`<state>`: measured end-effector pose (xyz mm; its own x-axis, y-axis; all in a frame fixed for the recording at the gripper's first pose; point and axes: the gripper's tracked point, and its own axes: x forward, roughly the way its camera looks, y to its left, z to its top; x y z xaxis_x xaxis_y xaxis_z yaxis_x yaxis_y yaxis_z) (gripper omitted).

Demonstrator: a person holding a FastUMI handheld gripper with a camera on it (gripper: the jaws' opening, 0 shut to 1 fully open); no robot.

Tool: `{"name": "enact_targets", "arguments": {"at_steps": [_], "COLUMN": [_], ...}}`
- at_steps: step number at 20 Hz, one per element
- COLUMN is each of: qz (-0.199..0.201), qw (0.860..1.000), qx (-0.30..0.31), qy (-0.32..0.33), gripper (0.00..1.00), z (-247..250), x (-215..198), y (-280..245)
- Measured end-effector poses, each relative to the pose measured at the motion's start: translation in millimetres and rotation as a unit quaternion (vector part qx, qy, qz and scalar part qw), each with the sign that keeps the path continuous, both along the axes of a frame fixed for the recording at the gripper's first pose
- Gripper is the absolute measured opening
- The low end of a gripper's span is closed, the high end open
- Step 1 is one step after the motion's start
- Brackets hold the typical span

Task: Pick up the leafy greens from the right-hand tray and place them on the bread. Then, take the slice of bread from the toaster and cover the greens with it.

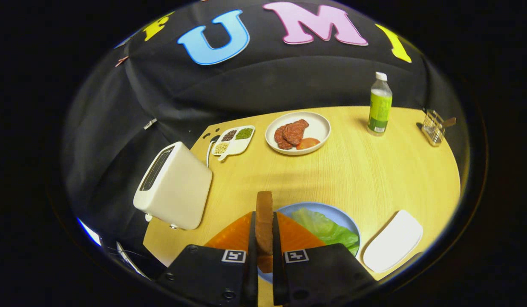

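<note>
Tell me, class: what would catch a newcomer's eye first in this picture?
The gripper is shut on a slice of bread, held on edge between its fingers above the blue plate of leafy greens. Left of the fingers stands the white toaster; beyond them sits a plate of meat.

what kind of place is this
Likely a staged kitchen table in a recording booth: a white toaster, a plate of meat slices and a blue plate of lettuce on a wooden table. The claw is shut on a bread slice.
</note>
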<state>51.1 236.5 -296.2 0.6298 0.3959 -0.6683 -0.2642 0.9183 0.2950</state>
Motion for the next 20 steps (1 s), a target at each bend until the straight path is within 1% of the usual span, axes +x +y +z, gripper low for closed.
{"name": "enact_targets", "arguments": {"at_steps": [2,3,7,8,10,12,13,15,17,19,20], "qz": [-0.021,-0.029,-0.038,-0.040,-0.044,-0.045,-0.045,-0.043,-0.050,-0.047,-0.046], "qw": [1.000,0.999,0.999,0.999,0.999,0.999,0.998,0.998,0.997,0.997,0.997], "qx": [0.016,0.014,-0.004,-0.006,-0.020,-0.029,-0.038,-0.044,-0.055,-0.054,-0.054], "qy": [0.007,0.008,0.000,0.002,0.004,0.006,0.008,0.014,0.014,0.013,0.009], "gripper": [0.18,0.18,0.18,0.19,0.25,0.28,0.36,0.43,0.52,0.66,0.83], "z": [-7.1,-11.6,-21.4,-22.5,-28.5,-31.7,-33.5,-37.3,-38.8,-34.2,-31.6], "x": [3.7,5.3,4.6,2.6,1.3,-2.2,-4.5,-10.1,-11.7,-14.2,-15.0], "y": [-9.3,-14.6,-33.5,-36.4,-47.2,-53.5,-59.6,-66.8,-78.6,-86.9,-90.3]}}
